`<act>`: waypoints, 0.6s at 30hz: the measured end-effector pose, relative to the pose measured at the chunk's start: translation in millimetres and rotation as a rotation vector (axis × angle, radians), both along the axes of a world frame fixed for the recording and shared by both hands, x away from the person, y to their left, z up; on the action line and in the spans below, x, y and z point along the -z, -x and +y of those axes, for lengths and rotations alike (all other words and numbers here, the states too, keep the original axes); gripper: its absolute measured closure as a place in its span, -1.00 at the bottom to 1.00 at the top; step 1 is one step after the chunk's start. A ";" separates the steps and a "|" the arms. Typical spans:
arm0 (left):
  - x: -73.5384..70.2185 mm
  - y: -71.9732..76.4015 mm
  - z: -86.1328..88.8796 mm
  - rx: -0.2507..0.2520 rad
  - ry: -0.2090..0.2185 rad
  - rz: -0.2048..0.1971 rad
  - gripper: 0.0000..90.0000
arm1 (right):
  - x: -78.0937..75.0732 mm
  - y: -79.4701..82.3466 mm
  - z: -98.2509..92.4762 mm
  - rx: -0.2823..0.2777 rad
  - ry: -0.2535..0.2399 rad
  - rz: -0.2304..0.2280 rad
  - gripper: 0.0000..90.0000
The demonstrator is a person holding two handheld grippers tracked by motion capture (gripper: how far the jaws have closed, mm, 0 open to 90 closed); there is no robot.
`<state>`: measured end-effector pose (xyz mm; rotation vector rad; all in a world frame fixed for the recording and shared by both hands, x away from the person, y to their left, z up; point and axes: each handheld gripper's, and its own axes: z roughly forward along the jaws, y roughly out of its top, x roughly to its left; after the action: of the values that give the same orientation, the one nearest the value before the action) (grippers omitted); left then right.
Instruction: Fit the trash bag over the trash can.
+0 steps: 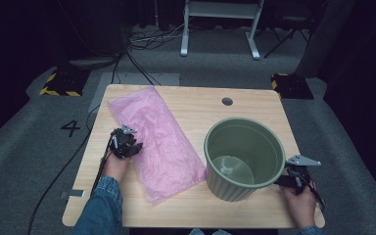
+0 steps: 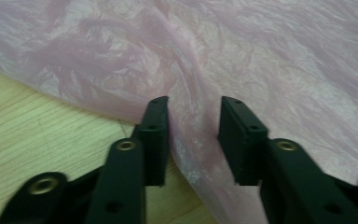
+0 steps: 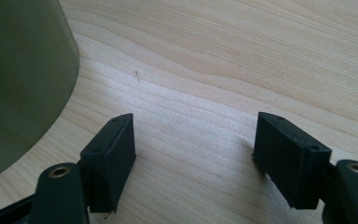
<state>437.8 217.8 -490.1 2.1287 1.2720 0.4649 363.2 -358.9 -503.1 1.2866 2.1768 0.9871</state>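
Left claw point(image 1: 127, 145) nearly closed; right claw point(image 1: 288, 180) spread wide, both held low.

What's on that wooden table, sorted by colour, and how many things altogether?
Pink: 1, the plastic bag
Green: 1, the ribbed bin
Black: 2, the left gripper and the right gripper
Total: 4

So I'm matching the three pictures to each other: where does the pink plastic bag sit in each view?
High view: pink plastic bag lies slantwise on the table's left half, left of the green bin.
Left gripper view: bag spreads across the top, a fold between the jaws.
Right gripper view: not in it.
Shared landmark: the wooden table.
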 end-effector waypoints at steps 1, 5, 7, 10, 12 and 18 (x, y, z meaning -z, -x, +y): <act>-0.3 0.1 -0.6 0.004 -0.002 0.000 0.66 | 0.0 0.0 0.0 0.000 0.000 0.000 -0.35; 1.4 -1.9 5.2 0.019 0.089 0.034 0.97 | 0.0 0.1 0.1 -0.003 0.000 0.001 -0.35; 3.6 -3.0 8.8 0.035 0.135 0.037 0.98 | 0.0 0.2 0.3 -0.007 0.000 0.001 -0.35; 3.9 -1.6 7.5 0.045 0.121 0.013 0.99 | 0.0 0.2 0.4 -0.014 0.000 0.000 -0.35; 0.7 1.2 6.6 0.064 0.132 -0.027 0.99 | -0.1 0.3 0.5 -0.013 -0.001 0.001 -0.34; -22.0 12.2 10.6 0.104 0.212 -0.133 0.99 | -0.5 5.1 4.0 -0.045 -0.009 -0.011 -0.06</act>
<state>425.6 228.4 -468.1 1.9423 1.0808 0.4012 358.1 -355.0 -502.6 1.2383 2.2047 1.0197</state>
